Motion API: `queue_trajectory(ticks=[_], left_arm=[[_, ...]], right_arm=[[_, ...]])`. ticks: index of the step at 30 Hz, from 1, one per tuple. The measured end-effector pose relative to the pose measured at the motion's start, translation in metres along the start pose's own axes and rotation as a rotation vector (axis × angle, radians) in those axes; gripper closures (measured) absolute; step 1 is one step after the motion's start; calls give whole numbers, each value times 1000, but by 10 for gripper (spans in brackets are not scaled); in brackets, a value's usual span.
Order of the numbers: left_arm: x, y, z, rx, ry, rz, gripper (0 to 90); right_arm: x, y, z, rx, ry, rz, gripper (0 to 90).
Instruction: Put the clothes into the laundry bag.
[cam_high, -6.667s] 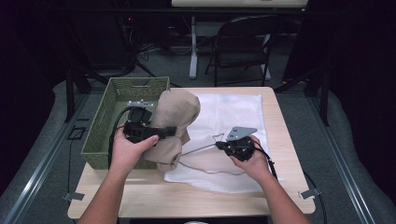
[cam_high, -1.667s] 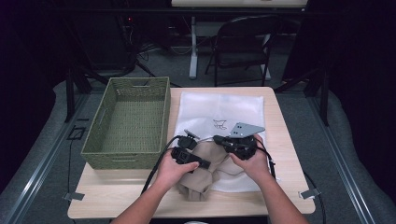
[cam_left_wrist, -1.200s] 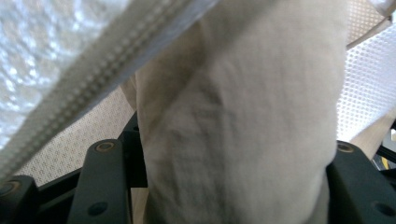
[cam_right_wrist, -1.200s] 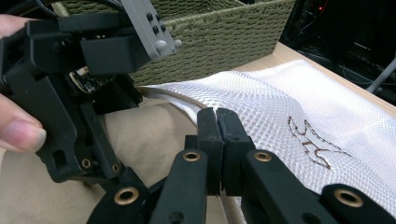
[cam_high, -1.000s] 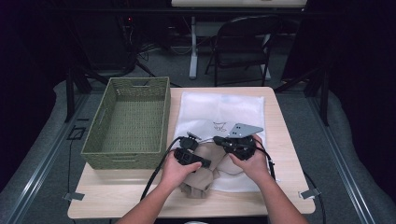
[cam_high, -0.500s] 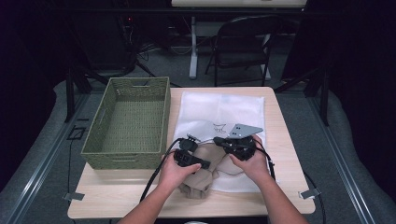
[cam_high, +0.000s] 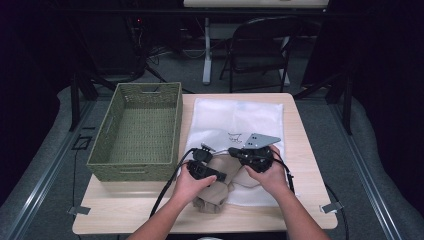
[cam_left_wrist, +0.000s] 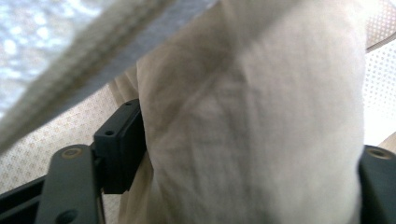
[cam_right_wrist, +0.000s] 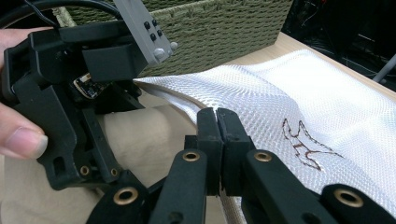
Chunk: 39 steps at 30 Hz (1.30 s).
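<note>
So the crumpled beige linen garment sits at the near edge of the light wooden surface, partly tucked into the mouth of the white mesh laundry bag. The left tool has the beige cloth between its jaws; they've just been opening, so it looks more like loosened than clamped. In its own view, the right tool is pinched fully shut on the bag's edge. The olive-green woven basket sits just left of the bag.
</note>
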<state>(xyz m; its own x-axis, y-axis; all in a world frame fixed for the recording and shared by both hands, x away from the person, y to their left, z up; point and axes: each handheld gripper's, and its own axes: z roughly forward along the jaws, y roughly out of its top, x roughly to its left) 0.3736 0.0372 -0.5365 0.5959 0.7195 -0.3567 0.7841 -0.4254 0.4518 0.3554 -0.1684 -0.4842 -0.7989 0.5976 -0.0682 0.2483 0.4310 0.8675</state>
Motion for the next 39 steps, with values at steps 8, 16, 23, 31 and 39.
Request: queue_trajectory(ticks=[8, 16, 23, 31, 39], left_arm=[[-2, 0, -7, -37, -12, 18, 217], [-10, -4, -24, -98, -69, 34, 206], [-15, -17, -44, -124, -92, 61, 204], [-17, -35, -56, -138, -98, 76, 204], [-23, -52, -55, -131, -76, 105, 203]], right_arm=[[0, -1, 1, 2, 0, 1, 887], [0, -1, 1, 0, 1, 3, 887], [-1, -2, 0, 0, 2, 8, 887], [0, -2, 1, 2, 0, 8, 887], [0, -2, 1, 2, -1, 8, 887]])
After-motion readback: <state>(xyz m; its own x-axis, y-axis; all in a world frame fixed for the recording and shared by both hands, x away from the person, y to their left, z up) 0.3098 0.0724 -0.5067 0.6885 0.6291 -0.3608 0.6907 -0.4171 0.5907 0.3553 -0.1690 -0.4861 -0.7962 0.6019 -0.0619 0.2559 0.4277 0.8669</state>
